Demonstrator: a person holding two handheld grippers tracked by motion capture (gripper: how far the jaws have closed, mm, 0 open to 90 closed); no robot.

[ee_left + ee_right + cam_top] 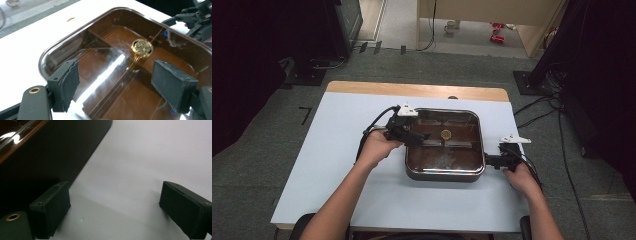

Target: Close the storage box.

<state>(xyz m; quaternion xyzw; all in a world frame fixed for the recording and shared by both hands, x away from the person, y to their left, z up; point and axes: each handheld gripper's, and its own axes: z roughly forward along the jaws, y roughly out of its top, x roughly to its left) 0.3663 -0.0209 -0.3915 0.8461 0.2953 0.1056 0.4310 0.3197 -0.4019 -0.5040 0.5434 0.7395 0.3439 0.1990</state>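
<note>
I see one square pan (pixel 445 145) at table (pixel 337 150) centre, one gold knob (pixel 445 133) on its glass lid (pixel 105 72); my left gripper (pixel 408 131) at nine o'clock hangs spread over it; my right gripper (pixel 498 161) at three o'clock, spread, empty.

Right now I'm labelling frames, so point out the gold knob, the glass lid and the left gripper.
gold knob (pixel 142 47), left gripper view, its round top.
glass lid (pixel 444 157), high view, near pane.
left gripper (pixel 115 83), left gripper view, midway between open jaws.

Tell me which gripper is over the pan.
The left gripper: it reaches over the pan's glass top, open. The right gripper sits beside the pan's outer wall, over the table.
</note>
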